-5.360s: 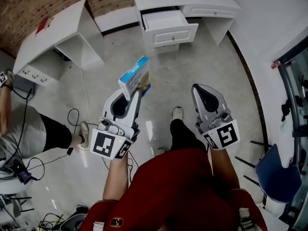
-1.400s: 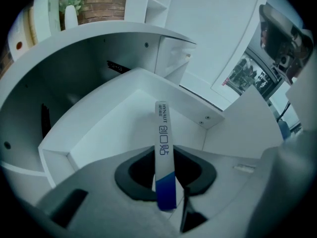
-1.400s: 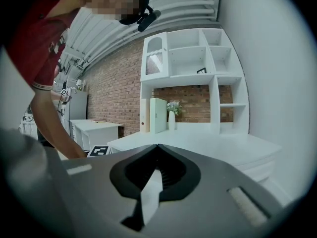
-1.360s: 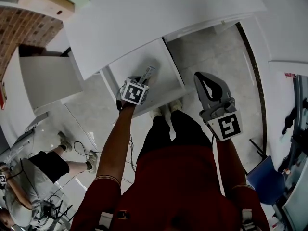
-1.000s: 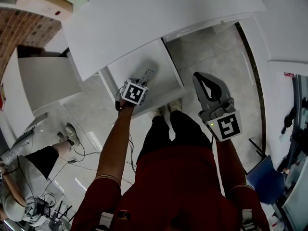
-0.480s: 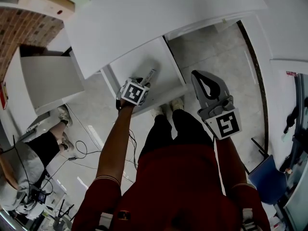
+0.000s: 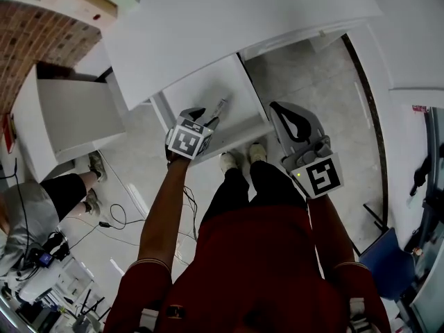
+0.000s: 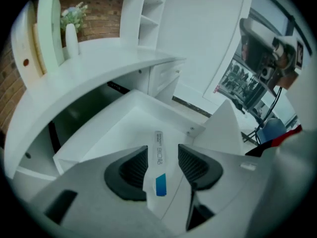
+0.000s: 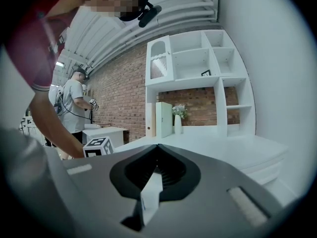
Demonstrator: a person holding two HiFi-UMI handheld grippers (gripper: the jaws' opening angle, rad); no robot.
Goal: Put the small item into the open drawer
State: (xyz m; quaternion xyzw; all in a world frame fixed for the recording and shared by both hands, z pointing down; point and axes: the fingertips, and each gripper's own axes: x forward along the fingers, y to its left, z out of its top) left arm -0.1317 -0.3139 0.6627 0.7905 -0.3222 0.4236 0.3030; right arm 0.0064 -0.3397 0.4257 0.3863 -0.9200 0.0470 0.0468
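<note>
The small item is a narrow white box with a blue patch [image 7: 220, 107] [image 8: 159, 142]. It lies lengthways in the open white drawer [image 7: 201, 87] [image 8: 119, 128] under the desk top. My left gripper [image 7: 207, 115] [image 8: 162, 150] hovers over the drawer's front with its jaws opening. The box sits between the dark pads [image 8: 133, 167], with a gap showing on the right side. My right gripper [image 7: 277, 108] [image 9: 157, 147] is held in the air to the right of the drawer, shut and empty.
A broad white desk top [image 7: 229, 26] overhangs the drawer, and a second white unit [image 7: 69, 116] stands to the left. Another person [image 7: 41, 207] and floor cables [image 7: 111, 220] are at the left. A blue chair [image 7: 388, 255] is at the lower right. My shoes [image 7: 239, 159] are just below the drawer front.
The left gripper carried the box from across the room into the drawer. Over the last second its jaws have spread and it has drawn back a little. The right gripper barely moved.
</note>
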